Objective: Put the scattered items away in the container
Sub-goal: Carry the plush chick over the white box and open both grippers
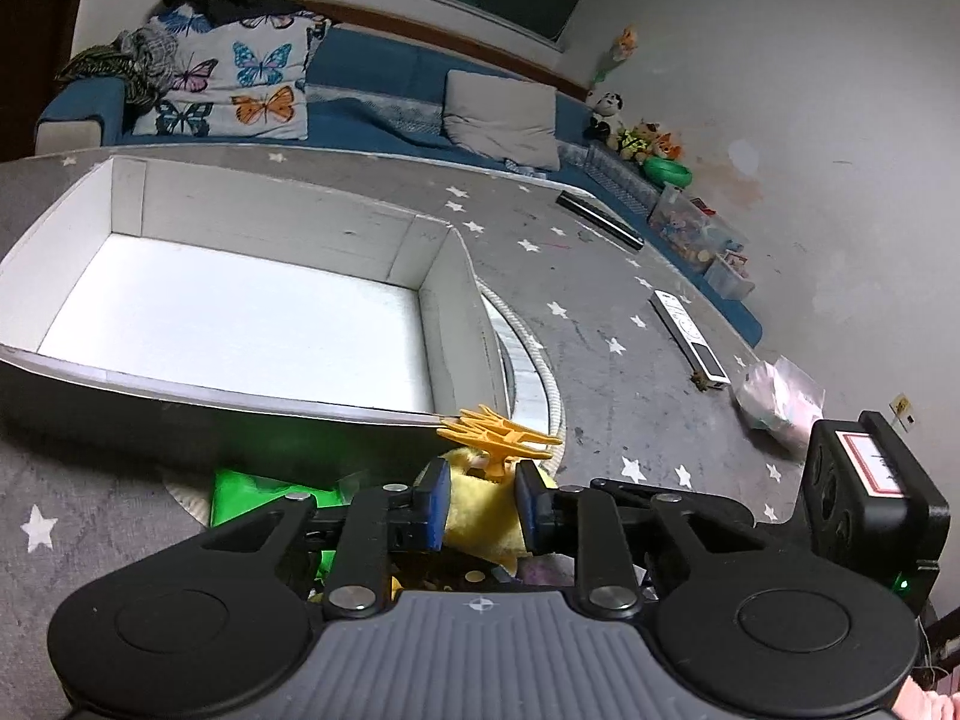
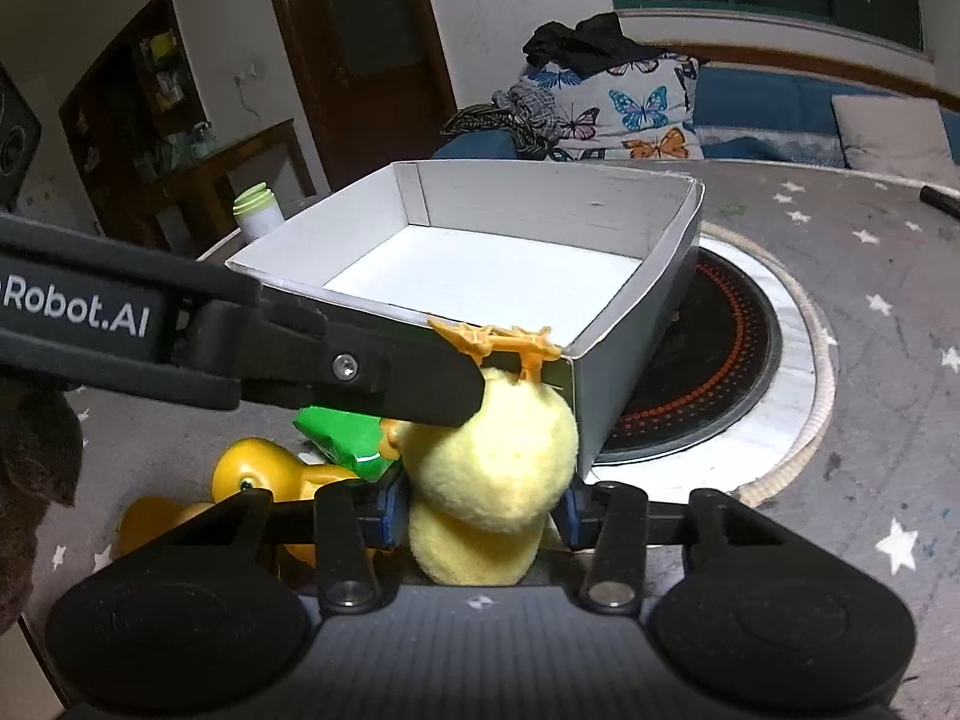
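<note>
A white open box stands on the grey starred table; it also shows in the right wrist view. It holds nothing. A yellow plush chick with an orange plastic crest sits against the box's near corner. My right gripper is shut on the chick's body. My left gripper is shut on the same chick from the other side, and its arm crosses the right wrist view. A green packet and a yellow rubber duck lie beside the chick.
A round hotplate is set in the table under the box's right side. A white remote, a black bar and a plastic bag lie on the table. A green-capped jar stands behind the box. A blue sofa is beyond.
</note>
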`<move>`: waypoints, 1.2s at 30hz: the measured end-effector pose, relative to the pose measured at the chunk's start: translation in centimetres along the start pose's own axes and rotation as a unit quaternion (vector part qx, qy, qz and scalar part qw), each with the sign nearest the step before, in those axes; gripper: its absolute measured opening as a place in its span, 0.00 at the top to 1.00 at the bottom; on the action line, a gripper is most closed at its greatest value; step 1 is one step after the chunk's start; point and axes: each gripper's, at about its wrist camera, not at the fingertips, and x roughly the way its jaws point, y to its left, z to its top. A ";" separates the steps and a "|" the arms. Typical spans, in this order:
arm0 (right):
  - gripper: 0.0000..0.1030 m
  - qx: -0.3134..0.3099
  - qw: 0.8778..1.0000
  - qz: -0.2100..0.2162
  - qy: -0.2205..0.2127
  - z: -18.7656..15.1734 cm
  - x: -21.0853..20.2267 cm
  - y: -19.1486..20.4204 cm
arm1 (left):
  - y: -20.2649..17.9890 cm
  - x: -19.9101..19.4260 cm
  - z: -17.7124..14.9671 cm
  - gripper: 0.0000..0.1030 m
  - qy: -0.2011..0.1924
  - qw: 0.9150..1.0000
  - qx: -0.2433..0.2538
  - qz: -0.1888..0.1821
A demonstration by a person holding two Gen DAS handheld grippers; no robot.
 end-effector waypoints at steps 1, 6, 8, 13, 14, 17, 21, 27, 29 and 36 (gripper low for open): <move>0.56 -0.001 1.000 0.001 -0.003 0.2 -0.3 0.1 | -0.1 -0.2 0.0 0.76 -0.002 1.000 0.000 -0.003; 0.57 -0.007 1.000 0.007 -0.016 0.9 -2.0 0.6 | -0.8 -1.7 0.3 0.76 -0.021 1.000 0.008 -0.011; 0.57 -0.010 1.000 0.010 -0.022 1.2 -2.7 0.8 | -1.2 -2.7 0.7 0.76 -0.034 0.999 0.012 -0.014; 0.57 -0.018 0.999 0.021 -0.040 3.5 -4.2 1.3 | -1.5 -4.6 2.9 0.76 -0.069 0.997 0.019 -0.012; 0.57 -0.020 0.999 0.023 -0.044 4.1 -4.5 1.3 | -1.5 -4.8 3.4 0.76 -0.075 0.997 0.020 -0.010; 0.57 -0.035 0.998 0.026 -0.050 6.5 -4.1 1.6 | -0.8 -4.6 5.2 0.76 -0.084 0.996 0.018 -0.002; 0.57 -0.034 0.998 0.035 -0.036 9.2 -2.4 1.4 | 1.1 -3.3 7.5 0.76 -0.080 0.997 0.002 0.002; 0.57 -0.013 0.999 0.042 0.006 11.9 2.0 0.5 | 4.8 0.0 9.8 0.77 -0.050 0.998 -0.033 -0.001; 0.57 -0.005 0.999 0.041 0.025 12.2 3.7 0.0 | 5.9 1.2 10.1 0.77 -0.039 0.998 -0.039 -0.001; 0.57 0.011 0.996 0.034 0.085 12.5 8.8 -0.9 | 9.7 4.3 10.2 0.77 0.000 0.997 -0.080 -0.007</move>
